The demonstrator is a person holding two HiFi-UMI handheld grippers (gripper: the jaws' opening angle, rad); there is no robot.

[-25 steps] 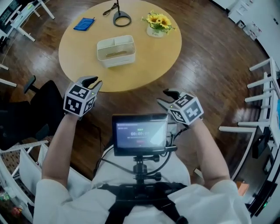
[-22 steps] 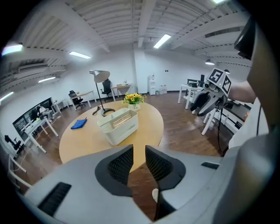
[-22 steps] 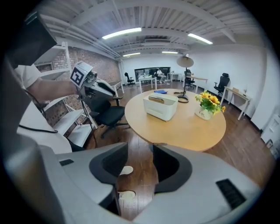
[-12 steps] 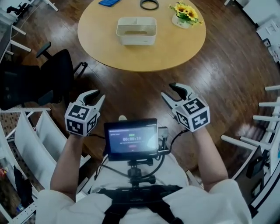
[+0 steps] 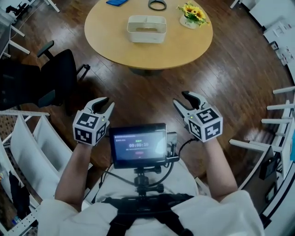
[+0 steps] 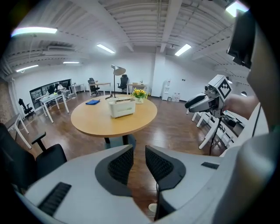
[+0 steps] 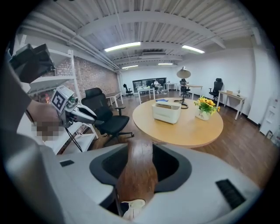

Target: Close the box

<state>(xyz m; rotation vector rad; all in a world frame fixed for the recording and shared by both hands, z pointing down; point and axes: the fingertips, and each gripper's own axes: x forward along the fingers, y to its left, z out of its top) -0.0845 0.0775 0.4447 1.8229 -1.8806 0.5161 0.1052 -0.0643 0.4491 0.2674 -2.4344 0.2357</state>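
The box [image 5: 146, 28] is a cream open-topped container on the round wooden table [image 5: 184, 48], far ahead of both grippers. It also shows in the left gripper view as the box [image 6: 121, 106] and in the right gripper view as the box [image 7: 166, 111]. My left gripper [image 5: 103, 105] hovers over the wooden floor, well short of the table, its jaws a narrow gap apart with nothing between them [image 6: 139, 153]. My right gripper [image 5: 183, 100] is held at the same height, open wider and holding nothing [image 7: 140, 151].
A pot of sunflowers [image 5: 192, 14], a blue cloth [image 5: 116, 2] and a lamp's ring base [image 5: 157, 4] share the table. A black office chair [image 5: 50, 78] stands left of it. White shelving [image 5: 27, 147] is at my left, white racks [image 5: 276, 115] at my right. A screen [image 5: 138, 145] hangs at my chest.
The table and box have slid up and away in the head view over the last second. Both grippers now sit lower in the view, farther from the table.
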